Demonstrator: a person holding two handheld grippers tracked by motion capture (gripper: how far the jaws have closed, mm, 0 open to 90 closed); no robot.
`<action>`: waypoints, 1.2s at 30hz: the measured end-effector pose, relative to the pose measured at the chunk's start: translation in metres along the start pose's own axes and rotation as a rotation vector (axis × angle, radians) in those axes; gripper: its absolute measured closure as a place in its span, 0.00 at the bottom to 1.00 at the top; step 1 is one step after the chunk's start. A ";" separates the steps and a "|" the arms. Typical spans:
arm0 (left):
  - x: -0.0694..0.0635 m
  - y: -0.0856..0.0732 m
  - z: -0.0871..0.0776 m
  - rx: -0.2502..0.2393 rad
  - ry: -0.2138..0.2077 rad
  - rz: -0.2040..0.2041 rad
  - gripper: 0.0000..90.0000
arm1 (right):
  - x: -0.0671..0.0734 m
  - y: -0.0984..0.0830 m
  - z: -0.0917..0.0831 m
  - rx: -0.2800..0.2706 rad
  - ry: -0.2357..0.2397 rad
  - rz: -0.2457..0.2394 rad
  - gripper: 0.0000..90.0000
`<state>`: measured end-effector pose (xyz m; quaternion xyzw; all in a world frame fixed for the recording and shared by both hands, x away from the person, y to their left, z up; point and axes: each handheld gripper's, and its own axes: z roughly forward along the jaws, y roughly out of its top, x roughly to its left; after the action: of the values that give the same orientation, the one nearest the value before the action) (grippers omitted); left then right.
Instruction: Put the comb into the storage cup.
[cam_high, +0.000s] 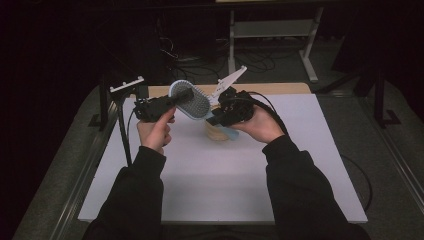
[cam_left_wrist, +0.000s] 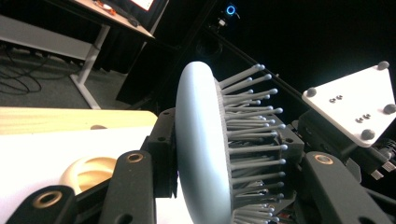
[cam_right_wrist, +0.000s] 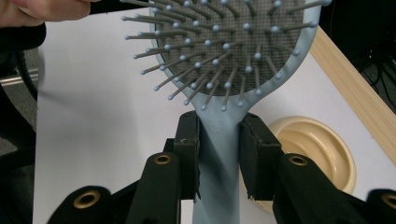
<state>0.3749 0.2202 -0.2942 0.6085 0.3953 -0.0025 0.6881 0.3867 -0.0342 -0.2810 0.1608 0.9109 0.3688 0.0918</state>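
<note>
A pale blue paddle hairbrush (cam_high: 194, 103) with grey bristles is held in the air between both grippers, above the white table top. My right gripper (cam_high: 215, 118) is shut on its handle (cam_right_wrist: 218, 158), one black pad on each side. My left gripper (cam_high: 184, 96) is shut across the brush head (cam_left_wrist: 201, 154): one pad lies against the smooth back and the other jaw sits on the bristle side (cam_left_wrist: 254, 140). In the left gripper view the right gripper's white three-cornered plate (cam_left_wrist: 355, 102) shows behind the bristles.
A cream round bowl (cam_high: 216, 134) stands on the white table top (cam_high: 220, 185) just under the brush, also seen as the bowl (cam_right_wrist: 313, 149) beside the handle. A wooden strip (cam_high: 280, 89) runs along the far edge. Beyond it stand a desk frame (cam_high: 310, 45) and floor cables.
</note>
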 end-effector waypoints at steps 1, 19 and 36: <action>-0.003 0.003 0.002 0.011 0.002 0.022 0.62 | -0.001 0.000 0.001 -0.003 0.011 0.012 0.76; -0.021 0.025 0.018 0.078 -0.010 0.123 0.63 | -0.017 -0.013 0.002 -0.010 0.045 0.151 0.35; -0.019 0.042 0.020 0.094 0.015 0.180 0.63 | -0.033 -0.049 -0.015 -0.073 -0.009 0.278 0.00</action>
<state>0.3930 0.2048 -0.2494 0.6732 0.3437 0.0451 0.6532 0.4024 -0.0889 -0.3033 0.2836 0.8654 0.4101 0.0498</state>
